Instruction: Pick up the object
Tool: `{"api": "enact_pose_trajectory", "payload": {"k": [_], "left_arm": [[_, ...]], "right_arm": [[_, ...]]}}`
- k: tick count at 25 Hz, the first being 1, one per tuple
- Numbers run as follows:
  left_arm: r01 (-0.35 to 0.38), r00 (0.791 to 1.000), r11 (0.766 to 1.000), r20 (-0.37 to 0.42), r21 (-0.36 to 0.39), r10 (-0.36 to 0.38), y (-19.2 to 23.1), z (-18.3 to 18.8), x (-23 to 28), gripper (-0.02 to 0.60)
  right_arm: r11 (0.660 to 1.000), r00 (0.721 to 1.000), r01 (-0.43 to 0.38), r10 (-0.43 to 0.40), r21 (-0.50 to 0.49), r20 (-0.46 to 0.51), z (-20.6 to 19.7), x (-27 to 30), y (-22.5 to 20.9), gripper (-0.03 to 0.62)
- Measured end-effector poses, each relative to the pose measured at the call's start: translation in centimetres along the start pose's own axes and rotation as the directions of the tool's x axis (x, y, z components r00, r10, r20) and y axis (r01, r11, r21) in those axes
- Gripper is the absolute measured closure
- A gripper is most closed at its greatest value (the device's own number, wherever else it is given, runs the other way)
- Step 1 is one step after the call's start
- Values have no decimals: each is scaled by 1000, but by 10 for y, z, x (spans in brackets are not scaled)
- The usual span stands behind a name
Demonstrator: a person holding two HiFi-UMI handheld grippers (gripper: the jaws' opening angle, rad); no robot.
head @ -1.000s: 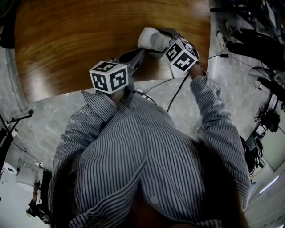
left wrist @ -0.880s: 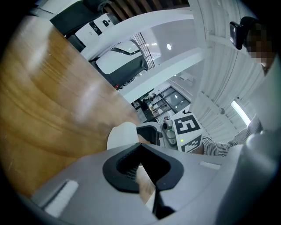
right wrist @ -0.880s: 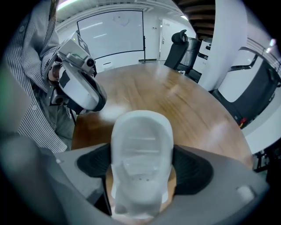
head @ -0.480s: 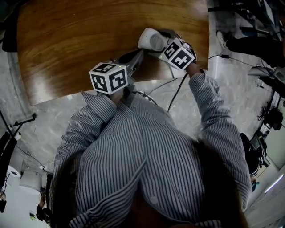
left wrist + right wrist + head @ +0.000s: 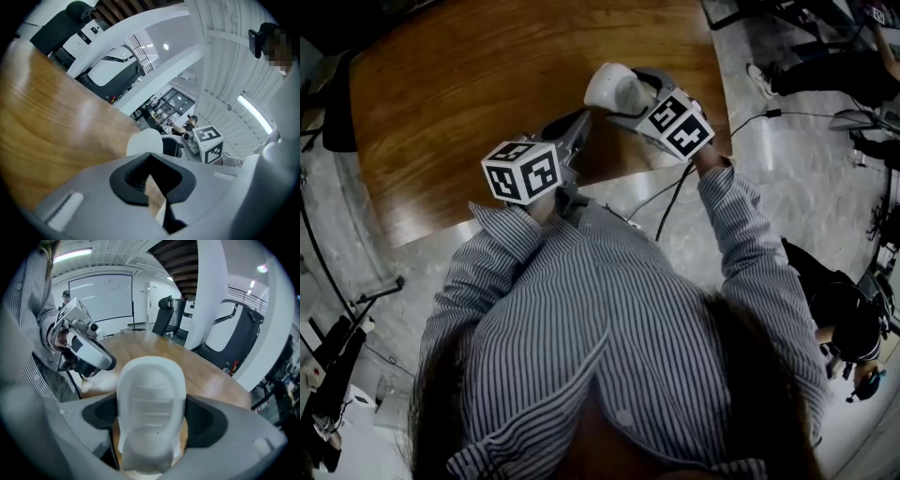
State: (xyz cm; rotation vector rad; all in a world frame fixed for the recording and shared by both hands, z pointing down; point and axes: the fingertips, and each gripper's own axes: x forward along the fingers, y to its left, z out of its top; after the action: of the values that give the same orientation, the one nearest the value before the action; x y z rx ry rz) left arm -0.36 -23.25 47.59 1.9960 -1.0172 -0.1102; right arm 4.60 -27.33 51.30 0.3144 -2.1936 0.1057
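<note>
White rounded plastic object point(image 5: 150, 394) sits clamped in the right claw point(image 5: 151, 439) over the brown wooden counter point(image 5: 459, 94); left claw point(image 5: 153, 190) closed, empty.

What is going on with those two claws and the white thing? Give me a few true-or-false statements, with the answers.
1. The right claw is clamped on a white object. True.
2. The left claw is holding something too. False: its jaws are together with nothing between them.
3. Both claws are over a brown wood-grain table. True.
4. The person wears a plain black shirt. False: the shirt is striped.
</note>
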Motion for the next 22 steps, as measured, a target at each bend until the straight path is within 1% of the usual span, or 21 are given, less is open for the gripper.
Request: {"api": "enact_pose_trajectory", "payload": {"k": [2,4,6,9,12,16,20,22], "left_arm": [[12,1000,999,-3,30,-12,-11,2,-4,581],[26,1000,998,-9,63,-25,-18,6,-6,581],[39,999,995,-16,97,-37,-23,9,-7,581],[47,999,990,-28,136,-43,-33,7,-11,581],[58,998,984,-39,170,-52,-39,15,-11,581],[58,998,982,-37,179,-53,-43,20,-10,581],[57,998,977,-49,204,-47,-48,19,-9,581],[58,997,976,-55,209,-47,-48,19,-9,581]], "right_arm": [[999,999,29,-30,34,32,7,-15,3,168],[994,993,73,-79,85,82,13,-31,2,168],[983,982,112,-132,147,137,18,-45,1,168],[962,960,149,-196,230,199,19,-61,7,168],[935,927,186,-269,302,260,28,-77,7,168],[902,884,213,-341,375,319,38,-94,8,168],[853,825,208,-415,478,382,38,-111,10,168],[835,802,209,-444,510,399,38,-118,13,168]]}}
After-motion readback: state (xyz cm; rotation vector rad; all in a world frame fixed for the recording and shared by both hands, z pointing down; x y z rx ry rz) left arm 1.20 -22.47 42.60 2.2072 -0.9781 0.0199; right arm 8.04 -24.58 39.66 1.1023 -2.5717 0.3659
